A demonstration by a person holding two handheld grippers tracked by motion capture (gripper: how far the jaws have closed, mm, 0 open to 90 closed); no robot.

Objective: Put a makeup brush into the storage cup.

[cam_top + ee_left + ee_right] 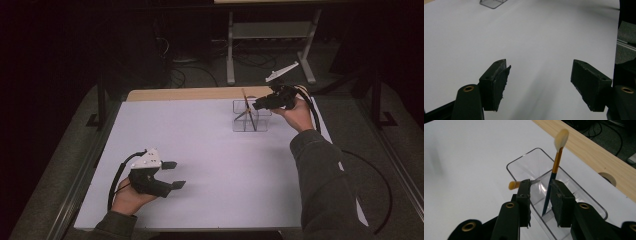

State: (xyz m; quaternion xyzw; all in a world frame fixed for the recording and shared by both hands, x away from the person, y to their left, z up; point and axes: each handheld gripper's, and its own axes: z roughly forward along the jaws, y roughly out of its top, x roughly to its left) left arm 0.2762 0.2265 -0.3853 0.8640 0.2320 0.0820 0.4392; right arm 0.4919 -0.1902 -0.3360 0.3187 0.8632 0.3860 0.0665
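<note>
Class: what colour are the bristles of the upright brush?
Cream-white bristles, clearest in the right gripper view.

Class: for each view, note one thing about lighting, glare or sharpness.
High view: the white table sheet is lit while the surroundings fall dark. Left gripper view: soft shadows stretch from the open left gripper. Right gripper view: glare on the clear container; the brush tip looks soft.

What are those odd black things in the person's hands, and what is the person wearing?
Two handheld grippers, left and right, each with two blocky black jaws, brass-ringed holes in the arms behind them, a grey three-cornered plate on top and a trailing black cable. The person wears dark grey-green long sleeves.
</note>
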